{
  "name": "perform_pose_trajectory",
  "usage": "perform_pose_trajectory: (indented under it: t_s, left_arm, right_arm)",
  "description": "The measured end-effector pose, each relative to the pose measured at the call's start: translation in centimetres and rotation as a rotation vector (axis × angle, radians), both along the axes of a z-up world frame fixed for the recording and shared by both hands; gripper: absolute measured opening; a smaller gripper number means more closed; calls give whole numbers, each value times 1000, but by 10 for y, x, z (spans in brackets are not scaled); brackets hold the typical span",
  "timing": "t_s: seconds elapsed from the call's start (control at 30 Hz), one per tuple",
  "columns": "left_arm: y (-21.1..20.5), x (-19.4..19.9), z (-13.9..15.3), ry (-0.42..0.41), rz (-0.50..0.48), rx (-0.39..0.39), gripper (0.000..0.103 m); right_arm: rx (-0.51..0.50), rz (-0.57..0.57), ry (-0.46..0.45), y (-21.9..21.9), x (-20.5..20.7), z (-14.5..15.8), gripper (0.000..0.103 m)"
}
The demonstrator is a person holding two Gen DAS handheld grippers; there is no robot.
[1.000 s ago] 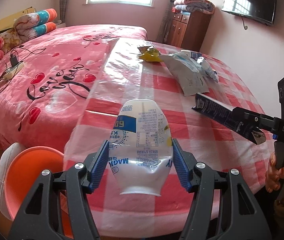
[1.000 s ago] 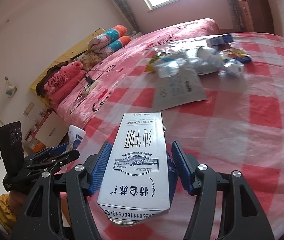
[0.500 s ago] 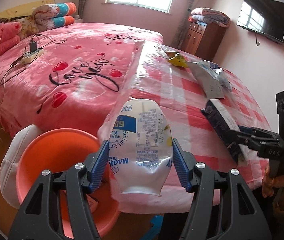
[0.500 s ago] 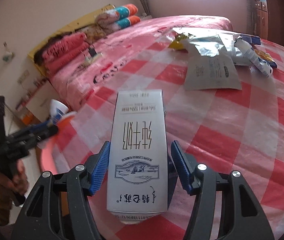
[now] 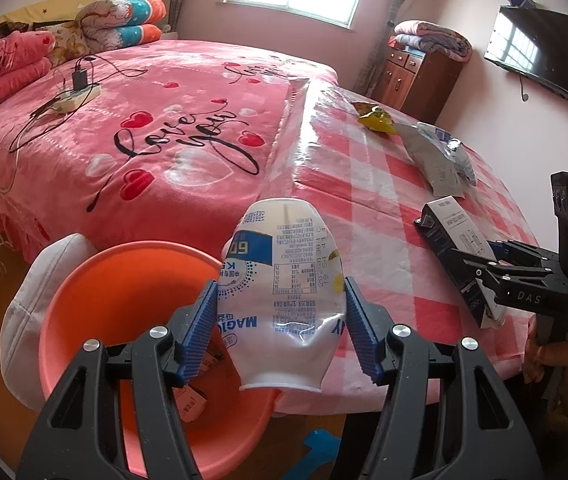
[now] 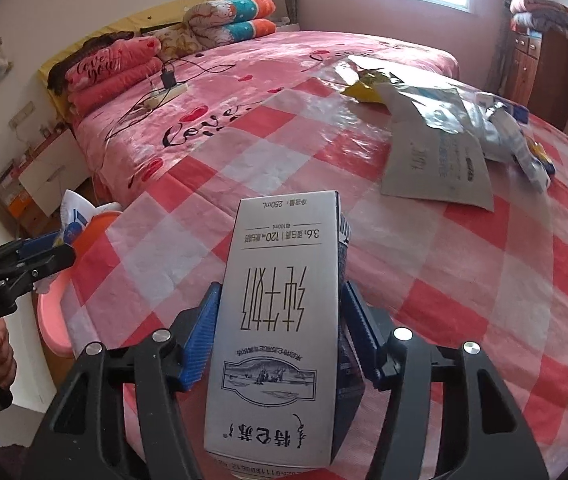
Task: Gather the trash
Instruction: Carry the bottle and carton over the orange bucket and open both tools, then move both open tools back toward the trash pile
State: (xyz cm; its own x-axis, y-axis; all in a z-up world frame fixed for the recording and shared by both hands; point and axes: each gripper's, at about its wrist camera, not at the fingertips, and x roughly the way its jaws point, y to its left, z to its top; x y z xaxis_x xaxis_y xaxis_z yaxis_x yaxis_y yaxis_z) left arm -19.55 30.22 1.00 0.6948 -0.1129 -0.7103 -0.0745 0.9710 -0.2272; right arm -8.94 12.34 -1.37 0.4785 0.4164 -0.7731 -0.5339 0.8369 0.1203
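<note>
My left gripper [image 5: 280,281] is shut on a crushed white plastic bottle [image 5: 284,240] with a blue label, held above the right rim of an orange bin [image 5: 115,280]. Scraps lie in the bin's bottom. My right gripper [image 6: 280,285] grips a grey milk carton [image 6: 288,240] over the red-checked cloth [image 6: 464,280]; its jaws are closing and the pads press the carton's sides. In the left wrist view that carton [image 5: 450,232] hangs over the cloth's near edge, to the right of the bin. A yellow wrapper [image 5: 376,114] and a silver bag [image 5: 432,156] lie further back on the cloth.
A pink bed cover carries a power strip with a charger [image 5: 77,94] and folded blankets [image 5: 123,20]. A white cushion [image 5: 23,312] sits against the bin. A wooden cabinet [image 5: 416,76] and a wall TV [image 5: 536,56] stand at the back right. A hand [image 5: 544,356] holds the right gripper.
Both grippers have moved off the cloth's middle toward the bin with their loads. The bin now fills the lower left of the left wrist view, under the bottle. The carton rolled straighter.
</note>
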Motion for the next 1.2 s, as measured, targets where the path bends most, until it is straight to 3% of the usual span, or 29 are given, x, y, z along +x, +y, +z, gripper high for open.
perform_pose_trajectory:
  t_s: [0.27,0.53,0.7,0.73,0.8,0.87,1.0,1.2]
  left_arm:
    - [32,-16,-4,6,73,-3,62]
    - [64,-29,-18,42,168,-6,62]
    - [78,-32,-31,86,228,14,64]
    - [81,-32,-34,99,242,17,71]
    - [89,-35,-38,123,284,25,81]
    - [95,-37,-40,136,308,23,84]
    - [104,-40,-41,163,353,32,87]
    - [96,-31,-41,177,341,37,87]
  right_arm:
    - [111,98,32,38,-2,24,58]
    - [259,290,124,115,-8,50,58]
    - [262,387,148,164,-19,50,60]
    - [261,399,158,171,-20,48,62]
    - [248,404,161,181,-22,45,83]
    - [248,386,163,180,-22,42,89]
    - [269,335,148,156,-19,41,91]
    - [298,229,115,112,-6,35,92]
